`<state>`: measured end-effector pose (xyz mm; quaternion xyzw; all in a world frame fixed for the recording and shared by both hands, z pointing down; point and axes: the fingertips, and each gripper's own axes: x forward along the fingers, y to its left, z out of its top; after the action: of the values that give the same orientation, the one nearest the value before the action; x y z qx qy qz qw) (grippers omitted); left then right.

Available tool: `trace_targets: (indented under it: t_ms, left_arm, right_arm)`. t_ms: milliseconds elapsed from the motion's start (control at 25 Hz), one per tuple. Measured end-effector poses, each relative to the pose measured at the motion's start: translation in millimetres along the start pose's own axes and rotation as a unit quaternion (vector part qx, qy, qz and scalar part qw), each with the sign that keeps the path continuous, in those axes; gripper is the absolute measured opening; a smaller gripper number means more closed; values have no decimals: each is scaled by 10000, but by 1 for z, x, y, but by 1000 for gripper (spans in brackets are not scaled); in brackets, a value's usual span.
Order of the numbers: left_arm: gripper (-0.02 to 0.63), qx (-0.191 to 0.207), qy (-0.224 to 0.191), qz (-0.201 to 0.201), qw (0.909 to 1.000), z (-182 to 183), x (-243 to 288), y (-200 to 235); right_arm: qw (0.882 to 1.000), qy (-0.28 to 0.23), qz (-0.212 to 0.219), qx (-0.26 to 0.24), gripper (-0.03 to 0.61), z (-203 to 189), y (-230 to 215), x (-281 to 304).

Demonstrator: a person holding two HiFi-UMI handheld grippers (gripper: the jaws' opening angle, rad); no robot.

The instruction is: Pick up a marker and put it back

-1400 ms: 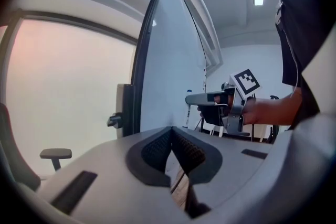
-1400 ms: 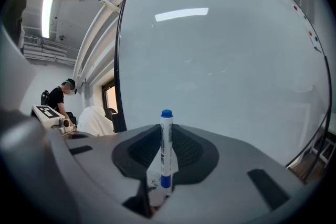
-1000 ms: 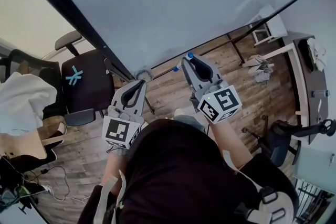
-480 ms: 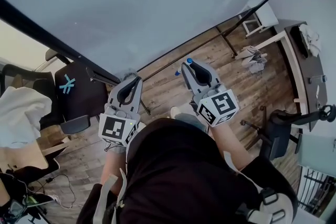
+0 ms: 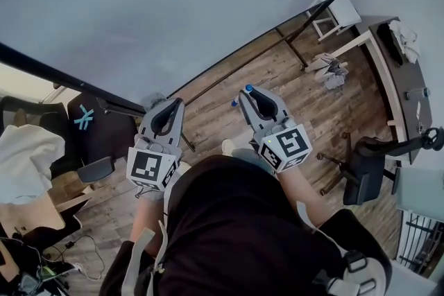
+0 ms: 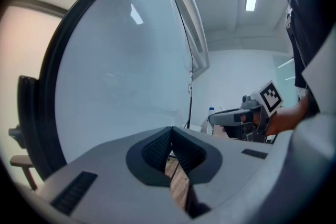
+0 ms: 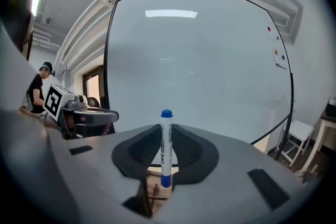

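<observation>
The marker [image 7: 166,149] stands upright between the jaws of my right tool [image 7: 166,129], which is clenched on its white barrel. Its blue cap is on top and a blue end shows below the pads. In the head view its blue cap [image 5: 248,88] pokes out at the tip of that tool, held above the wooden floor [image 5: 277,80]. There is dark print along the barrel, too small for me to read.

My left tool [image 6: 171,129] is beside it at about the same height, jaws closed tip to tip with nothing between them.

Ahead of both tools the big whiteboard [image 7: 199,71] in its black frame fills most of the view. I see no writing on it, only a few small coloured dots [image 7: 275,52] near its right edge. The long black base bar [image 5: 229,73] of its stand runs across the floor in front of the tools.

Further out to the left are a black office chair [image 5: 87,132] with a teal mark on its back, a white cloth [image 5: 28,156] and loose cables [image 5: 76,263]. To the right are a white stool [image 5: 336,10], a crumpled heap [image 5: 326,69] on the floor, a table [image 5: 388,90] and another black chair [image 5: 364,170]. A second person [image 7: 38,86] in a cap is beyond my left tool.
</observation>
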<state>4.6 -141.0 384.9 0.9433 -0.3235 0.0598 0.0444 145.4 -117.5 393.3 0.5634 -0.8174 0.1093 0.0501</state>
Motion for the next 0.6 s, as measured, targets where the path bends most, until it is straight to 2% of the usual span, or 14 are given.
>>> trace_targets:
  t_ms: [600]
  left_arm:
    - [8, -64, 32, 80, 9999, -2, 13, -15]
  right_arm:
    - [9999, 79, 52, 38, 76, -13, -15, -18]
